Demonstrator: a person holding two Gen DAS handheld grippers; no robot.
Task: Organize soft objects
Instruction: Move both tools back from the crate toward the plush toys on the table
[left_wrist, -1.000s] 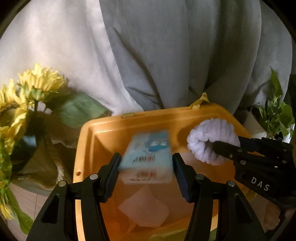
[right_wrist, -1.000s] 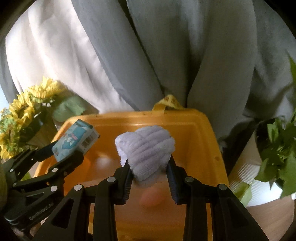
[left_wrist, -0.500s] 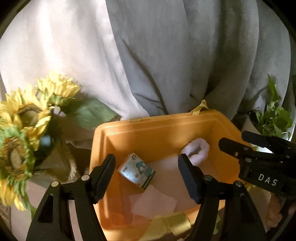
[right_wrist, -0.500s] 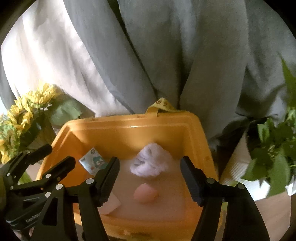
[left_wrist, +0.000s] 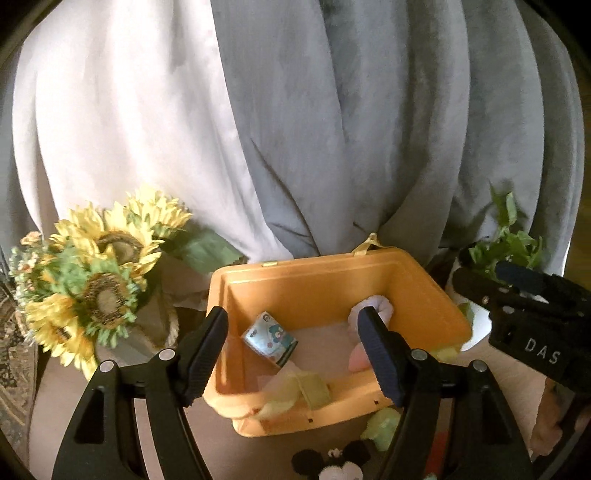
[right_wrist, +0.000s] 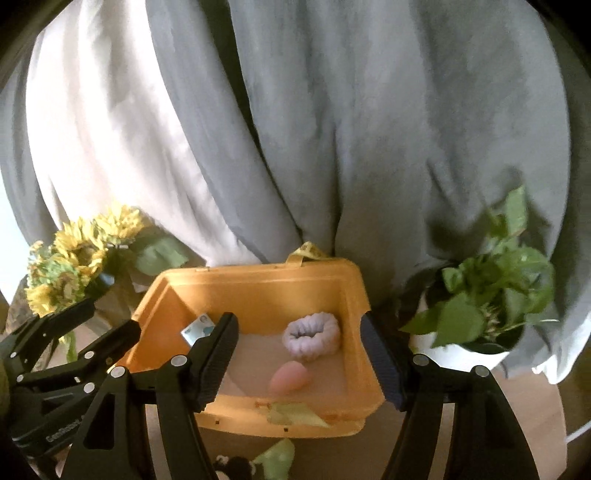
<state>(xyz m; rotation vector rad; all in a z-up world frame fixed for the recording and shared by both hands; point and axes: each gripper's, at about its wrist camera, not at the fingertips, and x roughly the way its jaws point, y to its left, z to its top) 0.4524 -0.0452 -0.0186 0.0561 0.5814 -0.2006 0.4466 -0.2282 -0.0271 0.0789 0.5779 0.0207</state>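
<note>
The orange bin (right_wrist: 258, 291) stands on the worktop (right_wrist: 524, 406) in front of the grey curtain (right_wrist: 369, 147), between the sunflower bouquet (left_wrist: 92, 280) and the potted green plant (right_wrist: 495, 295). Inside the orange bin lie the lavender chenille scrunchie (right_wrist: 312, 338), the printed tissue pack (left_wrist: 269, 338) and a pink sponge (right_wrist: 288, 376); a pale green cloth (right_wrist: 291, 413) drapes over the near rim. The step in hand appears to be the release: both deposits are complete. The left tongs (left_wrist: 291, 354) are opening above the bin with nothing pressed between the pads, and the right tongs (right_wrist: 299, 362) stand released and empty. Outside the bin, near its front wall, remain a black mouse plush (left_wrist: 336, 465) and a light green soft item (left_wrist: 382, 424). The next move likely calls for lowering one set of tongs to the worktop and closing gently on a remaining soft item.
</note>
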